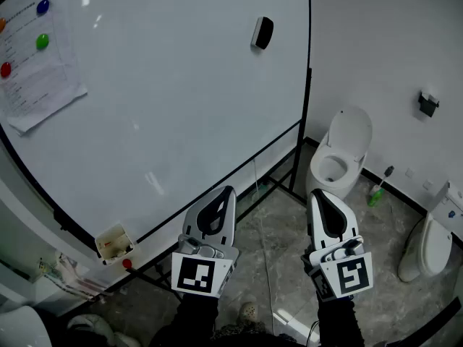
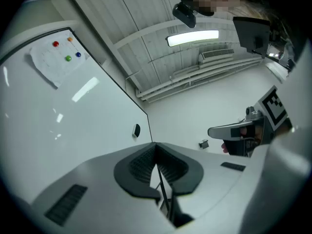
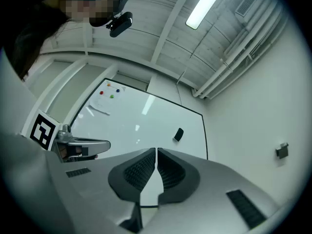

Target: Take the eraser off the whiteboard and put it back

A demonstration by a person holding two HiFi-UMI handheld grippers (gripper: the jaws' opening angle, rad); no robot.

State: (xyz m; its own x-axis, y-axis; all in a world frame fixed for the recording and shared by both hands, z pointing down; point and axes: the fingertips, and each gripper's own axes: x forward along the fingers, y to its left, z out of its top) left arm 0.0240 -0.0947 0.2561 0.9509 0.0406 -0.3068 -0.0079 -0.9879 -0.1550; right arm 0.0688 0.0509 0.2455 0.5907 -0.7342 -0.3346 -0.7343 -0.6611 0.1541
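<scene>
Tiled room w/ whiteboard (image 1: 159, 107) on a stand; eraser (image 1: 262, 32) sticks near its top right edge. L gripper (image 1: 228, 191) & R gripper (image 1: 317, 194) low, well apart from it, both jaws together, empty.

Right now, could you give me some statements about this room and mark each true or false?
The eraser is stuck on the whiteboard. True.
The right hand-held gripper holds the eraser. False: its jaws are shut on nothing.
The left hand-held gripper gapes wide open. False: it is shut.
Magnets pin a paper sheet to the board. True.
A chair stands beside the board. False: a toilet stands there.
</scene>
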